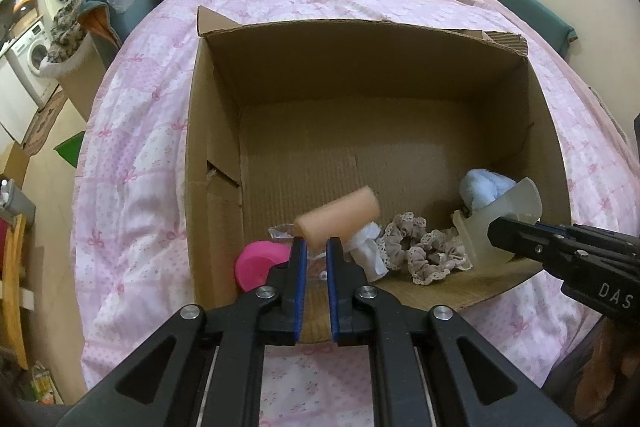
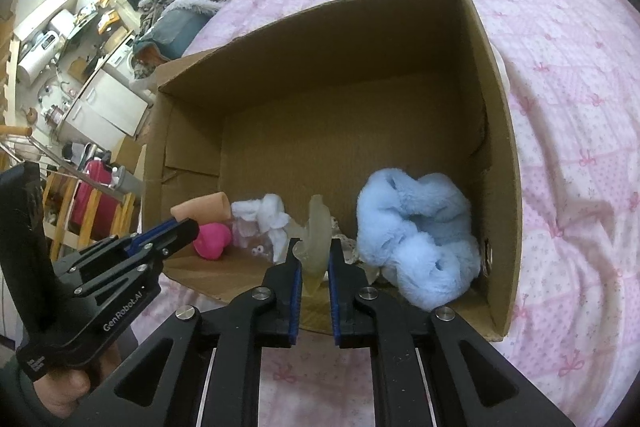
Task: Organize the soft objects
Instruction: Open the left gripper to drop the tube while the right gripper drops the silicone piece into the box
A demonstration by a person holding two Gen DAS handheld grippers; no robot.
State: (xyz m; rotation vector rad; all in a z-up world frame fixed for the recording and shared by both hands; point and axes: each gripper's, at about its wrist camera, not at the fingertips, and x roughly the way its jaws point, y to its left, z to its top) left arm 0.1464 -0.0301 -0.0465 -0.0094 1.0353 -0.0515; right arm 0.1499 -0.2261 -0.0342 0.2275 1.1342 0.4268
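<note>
Peach foam roller [image 1: 339, 214] just beyond left tool's [image 1: 316, 247] fingertips.

We see soft, even indoor light in both views; the cardboard box [image 1: 536, 115] interior lies shadowed. Fisheye distortion bends the edges, dark vignetting fills corners, and detail looks slightly soft.

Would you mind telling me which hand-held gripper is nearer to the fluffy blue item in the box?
Right. The right hand-held gripper, holding a translucent piece, sits just beside the fluffy blue item. The left hand-held gripper, gripping a peach foam roller, is at the box's opposite side.
</note>
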